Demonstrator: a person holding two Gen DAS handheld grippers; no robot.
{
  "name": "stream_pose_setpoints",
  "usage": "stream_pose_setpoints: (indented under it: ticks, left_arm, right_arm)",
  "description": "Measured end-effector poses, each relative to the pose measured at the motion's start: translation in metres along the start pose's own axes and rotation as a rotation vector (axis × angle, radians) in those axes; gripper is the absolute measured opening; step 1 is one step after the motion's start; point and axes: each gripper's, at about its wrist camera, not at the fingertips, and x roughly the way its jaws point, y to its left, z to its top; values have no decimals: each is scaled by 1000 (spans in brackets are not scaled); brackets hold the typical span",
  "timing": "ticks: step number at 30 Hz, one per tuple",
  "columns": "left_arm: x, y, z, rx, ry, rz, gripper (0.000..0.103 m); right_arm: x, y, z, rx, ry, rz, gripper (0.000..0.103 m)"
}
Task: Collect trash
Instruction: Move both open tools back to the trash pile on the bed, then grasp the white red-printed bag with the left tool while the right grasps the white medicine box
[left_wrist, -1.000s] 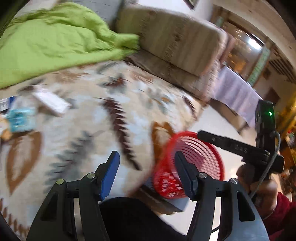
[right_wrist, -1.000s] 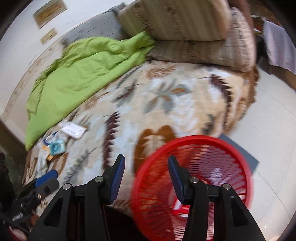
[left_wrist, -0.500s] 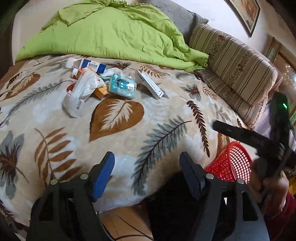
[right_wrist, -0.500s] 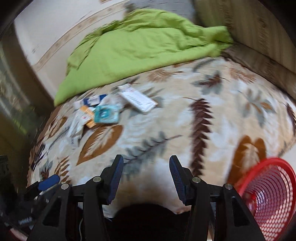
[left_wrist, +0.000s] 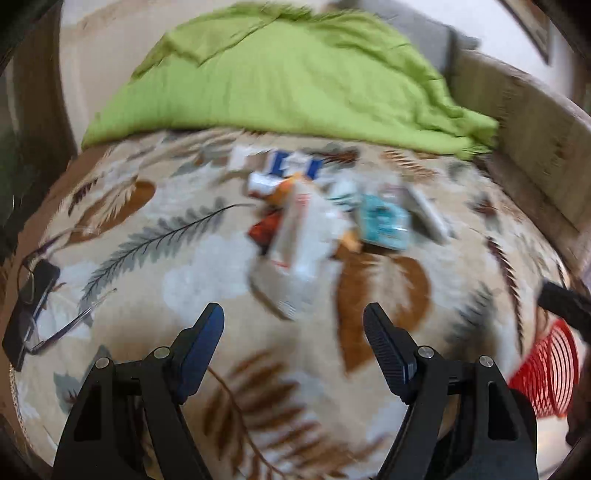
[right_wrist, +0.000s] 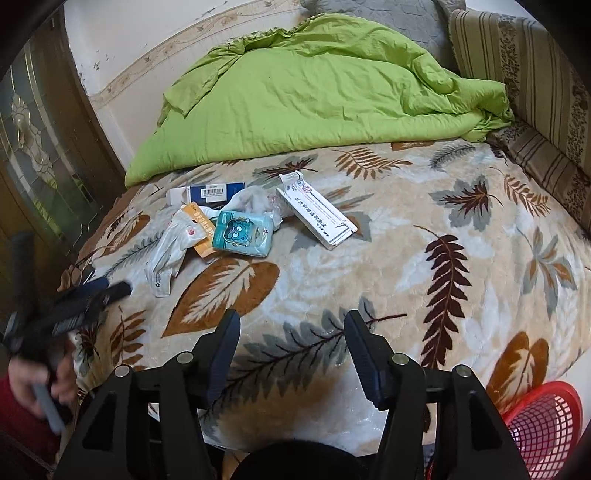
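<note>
Far left in the left wrist view there's a dark flat phone-like slab (left_wrist: 31, 302) with a pair of thin-framed glasses (left_wrist: 55, 314) lying over it, right at the edge of the beige leaf-print fleece blanket (right_wrist: 406, 280). The left gripper (left_wrist: 293, 325) hangs over the near part of the blanket with its blue-padded fingers spread wide, nothing between them. That view is pretty blurry, so take details from the other one.

Moving right, the trash sits in one loose heap mid-bed, on the left half: a crumpled white plastic bag (right_wrist: 173, 251), an orange card packet (right_wrist: 201, 229) partly under it, a dark blue box with a barcode label (right_wrist: 212, 192) behind, then a teal tissue pack with a cartoon face (right_wrist: 242, 232), and just right of that a long white cardboard box with printed text (right_wrist: 317, 212) lying diagonally. All of it is well ahead of both grippers, untouched.

Behind the heap, a rumpled lime-green duvet (right_wrist: 314, 88) covers the back of the bed. The right gripper (right_wrist: 291, 354) is low over the blanket's front edge, fingers wide apart and empty too.

Far right: striped brown cushions (right_wrist: 535, 81) along the side, and a red plastic mesh basket (right_wrist: 543, 432) down past the bed's corner.
</note>
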Motion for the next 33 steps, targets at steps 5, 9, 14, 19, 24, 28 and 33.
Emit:
stream_pose_setpoints:
  ticks: [5,9,14,19,24,28,33]
  left_arm:
    - [40,4,21,24,40,3,77]
    - [68,-8,29,81,64,-17,76]
    - [81,-10,28,51,69,-42,43]
    - [62,-6,14,10,39,-79,43]
    - [38,-9,1,10,-3,-105,43]
    - [33,-12,-7,-9,-25,-121,43]
    - [39,-17,-12,-22,-34,-131,43]
  right_arm:
    - [10,-6,10,-30,18,17,64]
    - [25,-7,27,-107,22,47,71]
    - [62,-15,58,-183,65,57,76]
    - [113,-18,88,-315,122,44,81]
    - [163,-23,111,-451,154,0,82]
    - [190,-30,119,-433,218,81,82]
    - [194,-39,115,-291,235,149,60]
